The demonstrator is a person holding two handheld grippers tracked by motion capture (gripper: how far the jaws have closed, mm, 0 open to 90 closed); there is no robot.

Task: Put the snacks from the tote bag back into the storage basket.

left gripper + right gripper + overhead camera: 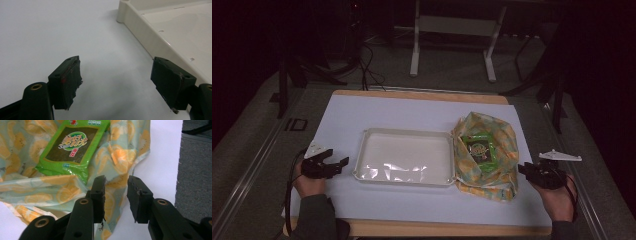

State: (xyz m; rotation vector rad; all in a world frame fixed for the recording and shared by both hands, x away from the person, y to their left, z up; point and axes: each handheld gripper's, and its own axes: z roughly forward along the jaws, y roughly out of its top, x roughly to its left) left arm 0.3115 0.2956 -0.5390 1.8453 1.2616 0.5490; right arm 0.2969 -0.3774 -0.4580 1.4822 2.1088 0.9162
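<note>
Table (422, 95) with wooden edge, topped by a white sheet (387, 112). Lying directly on the sheet: a cream tray (404, 183) at centre, and touching its right side a yellow fruit-print cloth bag (504, 145), spread open.

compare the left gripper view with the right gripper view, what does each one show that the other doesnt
Left gripper view: the cream tray by its corner and near wall, beyond the left gripper, whose jaws stand wide apart with nothing between them.

Right gripper view: the green packet lying on the fruit-print bag, grey floor at the right, and the right gripper with a narrow gap between its jaws and nothing held.

Both: the white table and a pair of black jaws rising from the bottom.
</note>
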